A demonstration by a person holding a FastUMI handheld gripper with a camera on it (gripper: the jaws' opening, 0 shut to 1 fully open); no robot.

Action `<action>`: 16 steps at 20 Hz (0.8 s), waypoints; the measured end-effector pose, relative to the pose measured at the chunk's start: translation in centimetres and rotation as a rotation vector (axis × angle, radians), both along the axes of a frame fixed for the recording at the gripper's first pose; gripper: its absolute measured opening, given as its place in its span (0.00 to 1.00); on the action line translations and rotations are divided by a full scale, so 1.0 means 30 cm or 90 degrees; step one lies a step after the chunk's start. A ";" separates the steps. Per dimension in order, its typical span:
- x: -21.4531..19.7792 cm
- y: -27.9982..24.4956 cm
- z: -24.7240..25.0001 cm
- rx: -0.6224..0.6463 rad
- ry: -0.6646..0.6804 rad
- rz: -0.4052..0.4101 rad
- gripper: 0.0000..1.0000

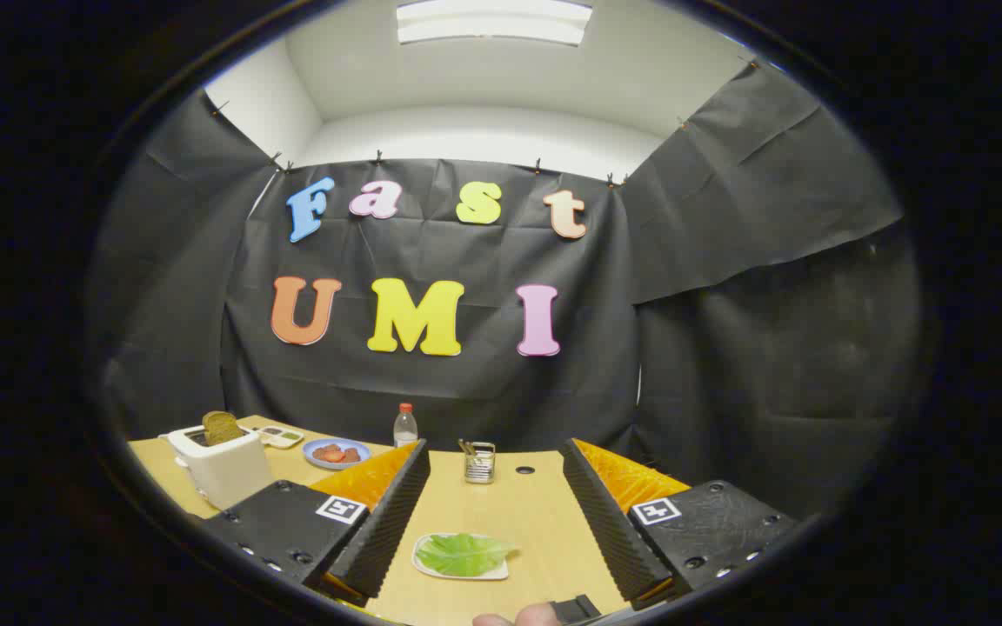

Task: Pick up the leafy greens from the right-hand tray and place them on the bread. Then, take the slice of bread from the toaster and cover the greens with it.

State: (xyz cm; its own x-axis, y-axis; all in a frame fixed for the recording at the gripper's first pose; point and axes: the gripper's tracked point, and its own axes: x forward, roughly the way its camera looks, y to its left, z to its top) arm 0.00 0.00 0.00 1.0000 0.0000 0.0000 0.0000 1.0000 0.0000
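Green and veined, the flat leaf of leafy greens [464,553] lies on a small white rectangular tray [424,565] on the pale wooden table [518,509], between the two black ribbed fingers [384,522] of the hand-held gripper [494,522] and near their base. The jaws stand wide apart and hold nothing; neither finger touches the leaf or the tray.

Off to the left, beyond the left finger, a cream-white toaster [221,465] carries a brown slice of bread [223,427] standing up out of its slot. Behind it sit a shallow pale tray [279,436] with small items too small to tell, and a blue plate [337,453] with reddish pieces on it. A clear bottle with a red cap [405,426] and a small wire holder [479,462] stand further back at the middle of the table. I cannot tell where the base bread that should receive the greens lies.

The step in hand looks like the first one, the pickup of the greens. To do it well, the gripper should tip down and settle so that the fingertips straddle the leaf across its narrow width, then close gently near the raised edge so the thin leaf is pinched and not pushed along the tray. A grip too low could catch the tray's rim and lift it too.
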 end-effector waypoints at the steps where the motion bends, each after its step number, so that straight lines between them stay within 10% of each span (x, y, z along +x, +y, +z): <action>1: -0.004 -0.001 -0.006 0.003 0.000 0.004 0.95; 16: 0.070 0.025 -0.086 -0.001 0.027 0.025 0.95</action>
State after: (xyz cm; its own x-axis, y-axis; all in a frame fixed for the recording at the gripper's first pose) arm 2.10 0.75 -2.59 0.9983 0.0392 -0.0422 -0.0392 0.9992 -0.0008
